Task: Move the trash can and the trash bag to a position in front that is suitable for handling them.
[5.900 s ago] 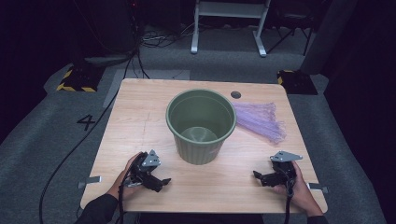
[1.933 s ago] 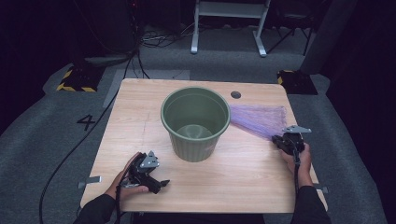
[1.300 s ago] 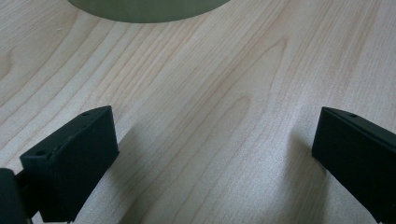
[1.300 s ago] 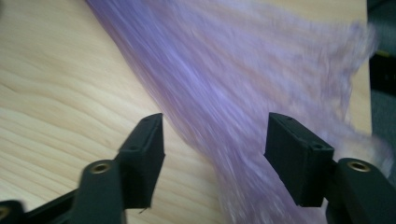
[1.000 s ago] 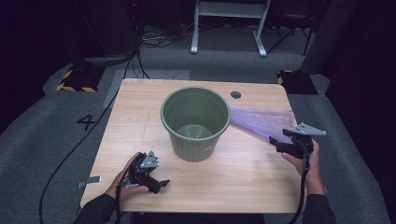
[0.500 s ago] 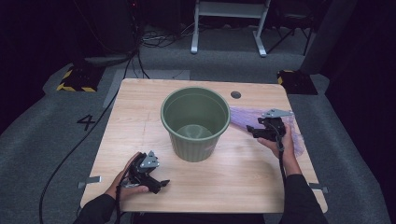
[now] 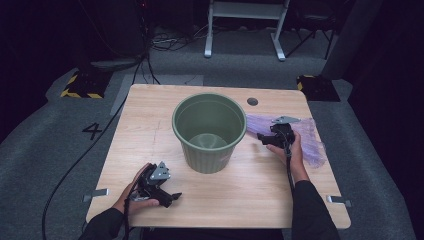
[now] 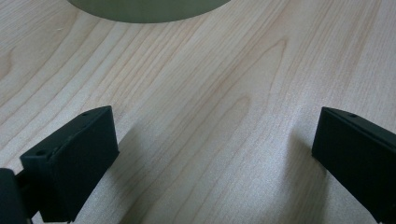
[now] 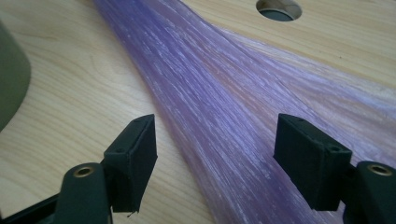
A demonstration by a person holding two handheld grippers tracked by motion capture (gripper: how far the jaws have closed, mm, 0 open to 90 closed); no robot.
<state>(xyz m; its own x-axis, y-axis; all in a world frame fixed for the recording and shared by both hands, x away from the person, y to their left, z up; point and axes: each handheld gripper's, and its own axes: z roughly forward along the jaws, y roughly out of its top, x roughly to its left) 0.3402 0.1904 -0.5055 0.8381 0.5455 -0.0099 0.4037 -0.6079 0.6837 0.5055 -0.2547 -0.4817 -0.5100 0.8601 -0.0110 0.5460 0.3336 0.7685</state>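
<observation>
The purple bag [image 7: 300, 137] lies flat on the bench [image 7: 150, 125], to the right of the green bin [image 7: 210, 131] and close by it, its narrow gathered end pointing toward the bin's rim. It looks like thin plastic film: very light, limp, slippery and easy to tear or slide, so it will likely drag along the wood rather than lift cleanly if you only skim it. Take hold where the film bunches into streaks near the narrow end, and pinch low against the bench so a fold of several layers comes between the pads; a single flat layer may slip out.

Your right gripper [image 7: 266, 139] sits over that narrow end, pointing toward the bin, with your forearm running up from the near right edge. In the right gripper view the jaws stand apart, straddling the film with nothing pinched; they have just been opening a little.

Your left gripper [image 7: 172, 198] rests on the bench near the front left edge, hand laid over it, jaws apart above bare wood, the bin's base just ahead of it.
</observation>
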